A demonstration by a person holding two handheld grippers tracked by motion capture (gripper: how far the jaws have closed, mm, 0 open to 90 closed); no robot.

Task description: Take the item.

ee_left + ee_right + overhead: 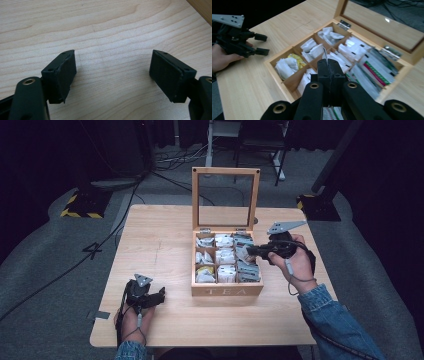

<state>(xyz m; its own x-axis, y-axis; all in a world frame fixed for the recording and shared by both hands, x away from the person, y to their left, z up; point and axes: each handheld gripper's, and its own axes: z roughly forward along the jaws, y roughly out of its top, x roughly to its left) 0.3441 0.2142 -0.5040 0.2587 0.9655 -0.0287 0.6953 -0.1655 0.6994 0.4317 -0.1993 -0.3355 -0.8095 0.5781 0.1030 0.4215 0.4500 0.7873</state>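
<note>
A wooden tea box (227,290) marked TEA stands open in the middle of the table, its glass lid (225,170) upright at the back. Several compartments hold white, yellow and grey-green tea packets (225,256). My right gripper (251,251) hangs over the box's right column, shut on a thin tea packet (325,55) that pokes edge-on above its jaws. In the right gripper view the box (277,72) lies below and ahead. My left gripper (161,294) rests on the table left of the box, open and with nothing in it; only bare wood (112,50) lies between its pads (66,71).
The light wooden table (160,235) has free room to the left of and behind the box. My other gripper (262,45) and the hand holding it appear at the upper left of the right gripper view. Cables and stand bases lie on the grey floor (45,250) around the table.
</note>
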